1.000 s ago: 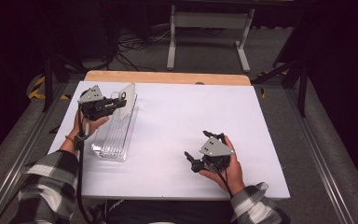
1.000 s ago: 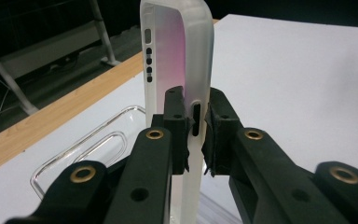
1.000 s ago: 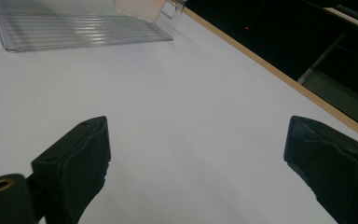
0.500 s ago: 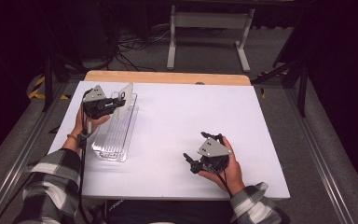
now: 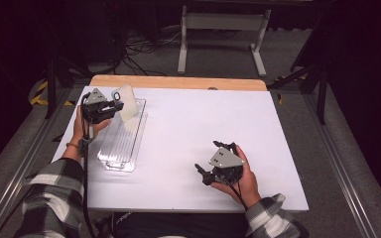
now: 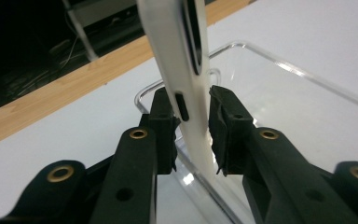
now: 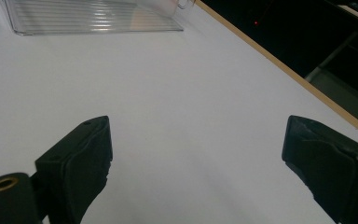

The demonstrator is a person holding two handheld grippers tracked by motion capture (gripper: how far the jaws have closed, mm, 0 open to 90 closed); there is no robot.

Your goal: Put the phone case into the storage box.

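**White plate at the far end of the clear tray**

The white plate [image 6: 182,70] stands tilted over the far end of the clear tray [image 5: 121,144], on the left part of the white table [image 5: 188,129]. The left gripper [image 6: 193,119] has just been opening; its pads flank the plate, the right one slightly apart. The right gripper [image 7: 196,154], jaws wide apart, rests near the table's front edge.

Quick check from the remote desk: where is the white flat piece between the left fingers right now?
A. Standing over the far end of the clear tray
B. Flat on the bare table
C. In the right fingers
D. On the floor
A: the white piece stands between the left gripper fingers, over the clear tray at its far end.
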